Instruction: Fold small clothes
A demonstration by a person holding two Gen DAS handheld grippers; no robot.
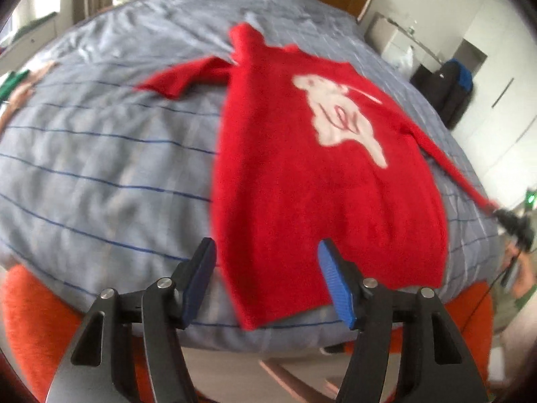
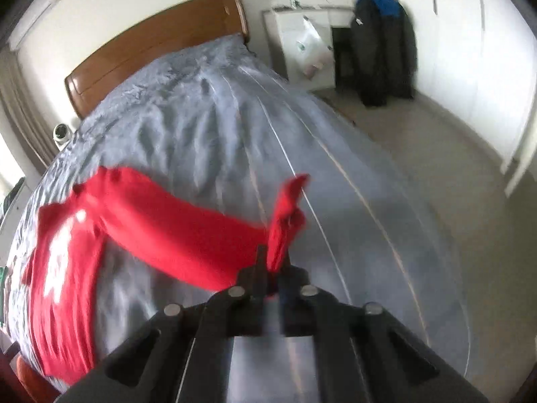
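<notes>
While we pinch the cuff of the sleeve (image 2: 285, 215) in the right gripper (image 2: 272, 262), its jaws pressed together on the red cloth, the step in hand looks like drawing that sleeve out straight before folding it across the body; we judge it best to keep the pull low and even, so the red sweater (image 1: 302, 174) does not slide or bunch on the bed (image 1: 100, 168); the left gripper (image 1: 265, 262) hovers over the hem with its jaws spread and nothing between them, and we could set it down on the hem to anchor the garment.

From the left wrist we see, nearest, the blue pads and the hem at the bed's near edge; farther out, the whole front with its white motif (image 1: 339, 117), the other sleeve (image 1: 181, 79) lying slack to the left, and the pulled sleeve running taut to the far right; the right wrist shows none of that layout, only the body side-on; it does show the grip itself close up, then the headboard (image 2: 151, 40) and dark coat (image 2: 382, 50) beyond.
</notes>
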